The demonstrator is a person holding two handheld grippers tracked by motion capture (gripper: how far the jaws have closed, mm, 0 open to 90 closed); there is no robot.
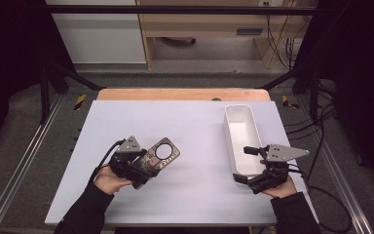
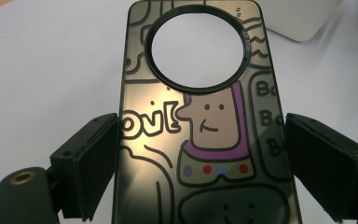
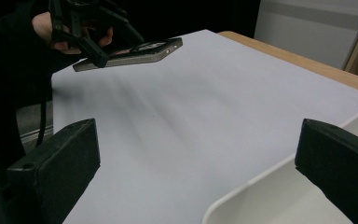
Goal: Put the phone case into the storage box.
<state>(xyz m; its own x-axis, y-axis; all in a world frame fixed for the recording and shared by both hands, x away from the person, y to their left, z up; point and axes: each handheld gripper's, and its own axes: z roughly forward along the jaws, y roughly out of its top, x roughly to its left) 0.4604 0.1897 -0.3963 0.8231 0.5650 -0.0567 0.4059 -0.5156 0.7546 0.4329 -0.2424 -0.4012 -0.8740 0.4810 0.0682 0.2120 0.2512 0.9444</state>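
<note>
Reaching in from the near edge, the left gripper (image 1: 143,168) holds a dark cartoon-printed phone case with a round camera hole (image 2: 205,135) clamped by its long sides, lifted just above the pale grey table top (image 1: 195,126). Over at the right, the right gripper (image 1: 248,165) hangs with jaws spread wide and nothing between them, at the near end of the long white plastic tray (image 1: 233,139), whose visible inside looks bare.

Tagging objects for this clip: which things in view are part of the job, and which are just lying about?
In the job:
- phone case, cartoon print, round camera cutout, held by the left gripper
- white bin, near end between the open jaws of the right gripper

Lying about:
- wooden cabinet behind the table
- cables on the floor
</note>
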